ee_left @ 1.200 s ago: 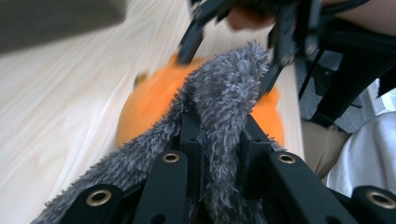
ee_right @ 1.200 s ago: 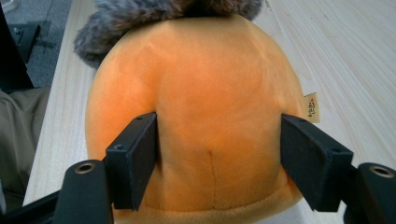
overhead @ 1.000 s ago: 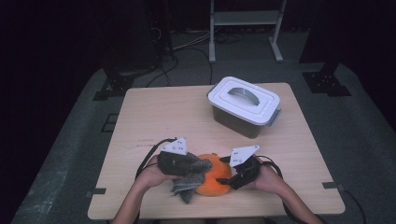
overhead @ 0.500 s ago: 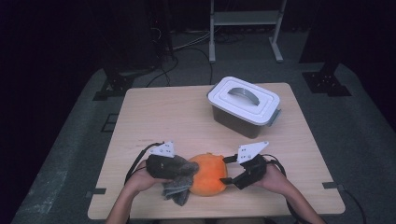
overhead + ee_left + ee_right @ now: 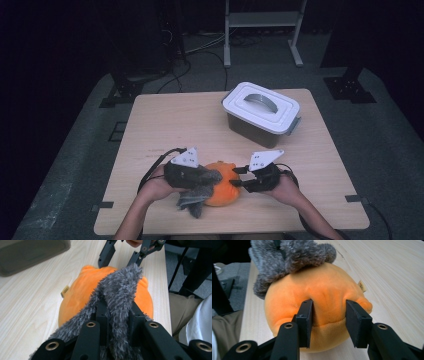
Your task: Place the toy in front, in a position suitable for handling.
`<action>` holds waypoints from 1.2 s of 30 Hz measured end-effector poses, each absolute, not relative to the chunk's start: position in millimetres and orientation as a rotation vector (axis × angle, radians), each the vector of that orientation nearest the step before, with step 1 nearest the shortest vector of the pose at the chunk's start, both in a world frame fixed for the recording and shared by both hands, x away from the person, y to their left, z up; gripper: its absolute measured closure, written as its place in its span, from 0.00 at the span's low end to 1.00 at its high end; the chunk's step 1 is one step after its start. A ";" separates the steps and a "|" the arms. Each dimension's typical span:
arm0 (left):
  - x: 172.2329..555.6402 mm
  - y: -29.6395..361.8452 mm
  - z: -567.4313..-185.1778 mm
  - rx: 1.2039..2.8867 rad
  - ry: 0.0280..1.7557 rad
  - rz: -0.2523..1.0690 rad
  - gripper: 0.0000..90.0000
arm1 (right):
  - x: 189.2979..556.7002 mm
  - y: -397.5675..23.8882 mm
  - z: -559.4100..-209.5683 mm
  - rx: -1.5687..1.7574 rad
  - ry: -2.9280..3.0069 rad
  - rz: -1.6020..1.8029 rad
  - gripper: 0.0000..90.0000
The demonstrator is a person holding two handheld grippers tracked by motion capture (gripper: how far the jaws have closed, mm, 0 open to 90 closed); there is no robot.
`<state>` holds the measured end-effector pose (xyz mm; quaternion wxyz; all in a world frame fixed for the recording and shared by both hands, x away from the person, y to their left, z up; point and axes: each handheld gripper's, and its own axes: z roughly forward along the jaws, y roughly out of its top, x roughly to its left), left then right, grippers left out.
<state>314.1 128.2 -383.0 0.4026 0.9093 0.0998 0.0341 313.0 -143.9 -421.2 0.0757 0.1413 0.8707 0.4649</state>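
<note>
A round orange plush toy (image 5: 226, 189) lies near the table's front edge. A grey furry cloth (image 5: 196, 196) is draped over its left side and top. My left gripper (image 5: 212, 176) is shut on this grey cloth (image 5: 120, 297), which bunches up between its jaws above the plush (image 5: 77, 300). My right gripper (image 5: 239, 178) comes in from the right. Its jaws have just been closing. They now pinch a bulge of the orange plush (image 5: 287, 297) between the pads of the right gripper (image 5: 329, 311). The grey cloth (image 5: 287, 255) sits on the plush's far side.
A grey storage box with a white handled lid (image 5: 260, 107) stands at the back right of the wooden table (image 5: 175, 120). Cables trail from both grippers over the front edge. Dark floor and a metal stand lie beyond the table.
The left gripper with the grey cloth shifted a little left and came back toward the plush. The right gripper stayed at the plush's right side and its jaws narrowed onto it.
</note>
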 end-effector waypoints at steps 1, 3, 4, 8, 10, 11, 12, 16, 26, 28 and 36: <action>314.1 128.2 -383.0 2.298 0.252 0.086 0.84 | 312.9 -143.6 -421.8 0.425 2.610 1.390 0.64; 316.2 129.2 -387.1 2.303 0.272 0.078 0.84 | 313.0 -143.9 -422.3 0.423 2.611 1.392 0.64; 317.6 130.9 -389.6 2.306 0.286 0.080 0.84 | 312.9 -144.5 -422.2 0.421 2.613 1.392 0.62; 322.6 143.1 -396.0 2.270 0.340 0.055 0.84 | 311.1 -153.1 -416.1 0.396 2.594 1.462 0.46; 325.6 151.3 -398.7 2.258 0.367 0.051 0.84 | 308.3 -154.5 -416.8 0.371 2.605 1.457 0.42; 325.6 151.3 -398.7 2.258 0.367 0.051 0.84 | 308.3 -154.5 -416.8 0.371 2.605 1.457 0.42; 326.7 153.7 -399.2 2.253 0.377 0.054 0.84 | 306.7 -154.1 -417.9 0.344 2.611 1.431 0.40; 330.4 161.0 -401.7 2.231 0.414 0.069 0.84 | 301.0 -143.1 -424.3 0.243 2.637 1.366 0.38; 320.5 152.2 -388.5 2.302 0.344 0.151 0.85 | 300.1 -128.6 -423.8 0.329 2.592 1.393 0.67; 315.3 144.9 -380.1 2.311 0.302 0.170 0.85 | 299.8 -128.6 -422.2 0.344 2.596 1.406 0.67; 307.7 123.6 -365.6 2.263 0.186 0.101 0.86 | 299.2 -122.6 -427.5 0.343 2.632 1.374 0.68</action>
